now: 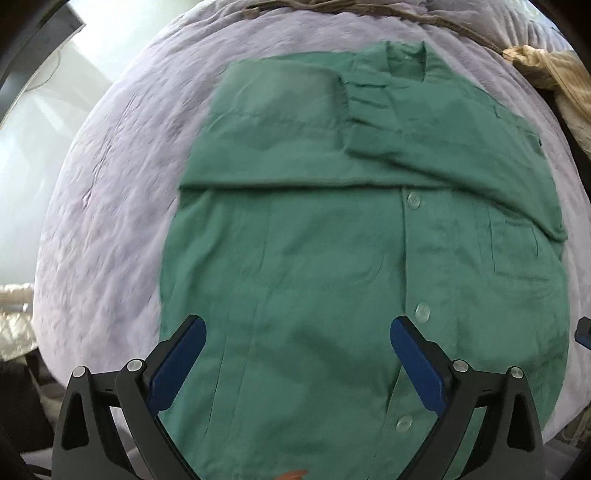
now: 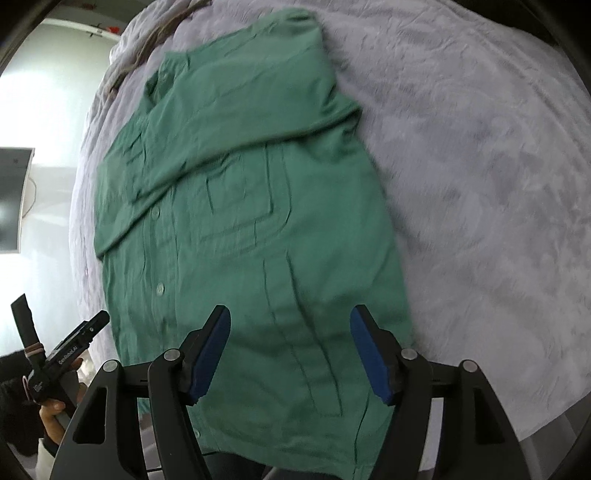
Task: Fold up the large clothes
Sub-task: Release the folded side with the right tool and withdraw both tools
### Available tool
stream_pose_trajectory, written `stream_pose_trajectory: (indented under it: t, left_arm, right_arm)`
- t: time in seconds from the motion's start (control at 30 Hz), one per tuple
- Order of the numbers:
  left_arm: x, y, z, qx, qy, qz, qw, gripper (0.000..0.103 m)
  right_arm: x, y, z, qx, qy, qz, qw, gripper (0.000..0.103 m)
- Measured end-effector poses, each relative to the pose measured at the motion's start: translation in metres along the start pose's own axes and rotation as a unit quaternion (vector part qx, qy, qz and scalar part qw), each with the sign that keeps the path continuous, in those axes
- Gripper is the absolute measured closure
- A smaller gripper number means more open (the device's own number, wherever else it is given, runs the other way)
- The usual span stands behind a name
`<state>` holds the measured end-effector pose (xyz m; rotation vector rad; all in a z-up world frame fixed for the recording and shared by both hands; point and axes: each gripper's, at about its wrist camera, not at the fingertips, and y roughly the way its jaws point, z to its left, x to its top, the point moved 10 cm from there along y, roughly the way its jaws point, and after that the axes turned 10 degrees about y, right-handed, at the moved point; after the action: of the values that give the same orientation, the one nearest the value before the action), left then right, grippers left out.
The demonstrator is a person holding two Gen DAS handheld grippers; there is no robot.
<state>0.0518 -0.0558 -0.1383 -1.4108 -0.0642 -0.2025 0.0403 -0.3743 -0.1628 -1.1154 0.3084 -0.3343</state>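
A green button-up shirt (image 1: 332, 229) lies flat on a lilac bedspread (image 1: 110, 192), collar at the far end, both sleeves folded across the chest. My left gripper (image 1: 297, 328) hovers open above the shirt's lower front, near the button placket, with nothing between its blue pads. In the right wrist view the same shirt (image 2: 240, 229) stretches away from me, and my right gripper (image 2: 290, 321) hangs open over its lower hem area, holding nothing. The left gripper's body (image 2: 66, 354) shows at the left edge of that view, held by a hand.
A beige garment (image 1: 554, 77) is bunched at the bed's far right corner. A brownish cord or strap (image 1: 369, 9) runs along the far edge. The bedspread (image 2: 480, 184) extends wide to the shirt's right. A dark screen (image 2: 13, 195) hangs on the pale wall.
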Motion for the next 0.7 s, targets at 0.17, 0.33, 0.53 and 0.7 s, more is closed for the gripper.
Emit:
stream_pose_trajectory:
  t: [0.17, 0.33, 0.53, 0.7]
  left_arm:
    - [-0.03, -0.008, 0.015, 0.003, -0.018, 0.012, 0.9998, 0.001]
    - [-0.051, -0.009, 0.025, 0.001, -0.032, 0.024, 0.9992, 0.001]
    - [-0.058, -0.011, 0.022, -0.004, -0.022, 0.023, 0.9995, 0.001]
    - [-0.064, -0.014, 0.027, -0.016, -0.017, 0.012, 0.9996, 0.001]
  right_arm:
    - [-0.013, 0.001, 0.012, 0.012, -0.009, -0.006, 1.0, 0.018]
    - [-0.017, -0.008, 0.028, 0.023, -0.024, -0.031, 0.999, 0.0]
    - [-0.037, -0.004, 0.039, 0.017, -0.031, -0.003, 0.999, 0.0]
    - [-0.056, 0.006, 0.035, 0.009, -0.007, 0.004, 1.0, 0.0]
